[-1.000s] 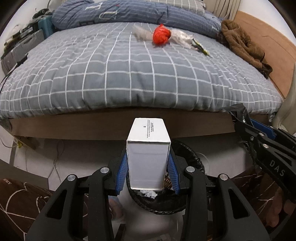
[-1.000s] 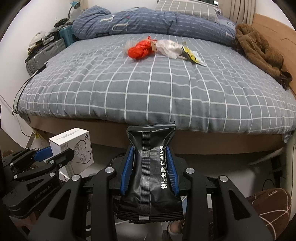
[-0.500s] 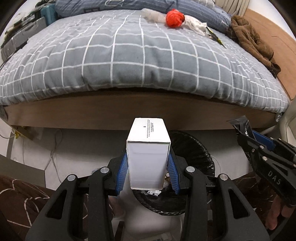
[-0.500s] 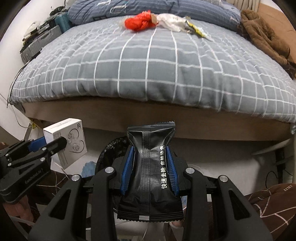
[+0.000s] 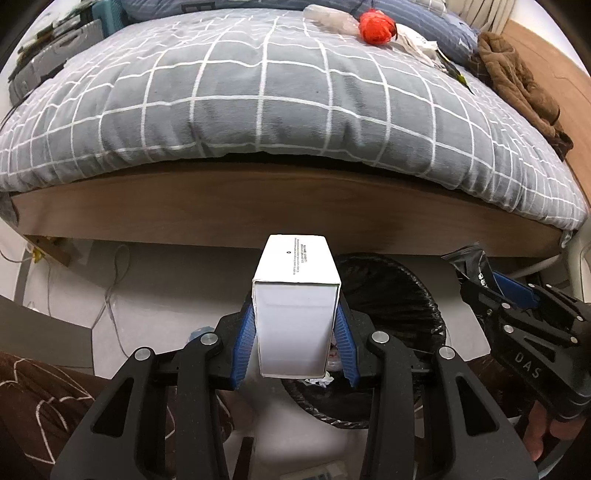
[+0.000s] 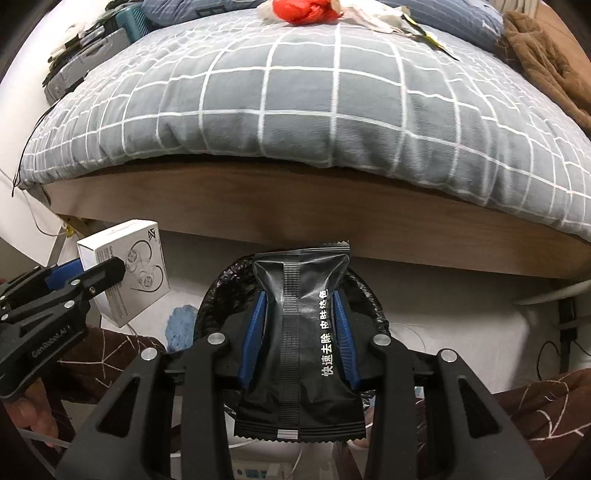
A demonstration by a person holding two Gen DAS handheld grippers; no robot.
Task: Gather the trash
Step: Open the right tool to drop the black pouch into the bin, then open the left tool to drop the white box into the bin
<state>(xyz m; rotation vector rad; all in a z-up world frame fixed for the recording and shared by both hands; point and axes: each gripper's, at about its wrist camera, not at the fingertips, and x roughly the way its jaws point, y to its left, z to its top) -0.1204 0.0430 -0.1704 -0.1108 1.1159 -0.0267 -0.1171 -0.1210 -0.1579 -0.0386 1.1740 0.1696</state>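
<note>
My left gripper [image 5: 295, 332] is shut on a white earphone box [image 5: 295, 306] and holds it over the near-left rim of a black-lined trash bin [image 5: 406, 295] on the floor by the bed. My right gripper [image 6: 301, 332] is shut on a black sachet with white lettering [image 6: 301, 343], directly above the same bin [image 6: 229, 280]. The box [image 6: 125, 269] and left gripper show at the left of the right wrist view. The sachet [image 5: 471, 264] shows at the right of the left wrist view. A red bag [image 5: 376, 26] and clear wrappers [image 5: 413, 40] lie far back on the bed.
The bed with a grey checked duvet [image 5: 277, 103] and wooden frame [image 5: 295, 210] rises just behind the bin. A brown garment [image 5: 517, 81] lies at the bed's right. Cables [image 5: 110, 280] run on the floor to the left. A blue cloth [image 6: 179, 321] lies beside the bin.
Both grippers have dropped lower and moved closer to the bed frame, coming over the bin. The box and the sachet stay gripped.
</note>
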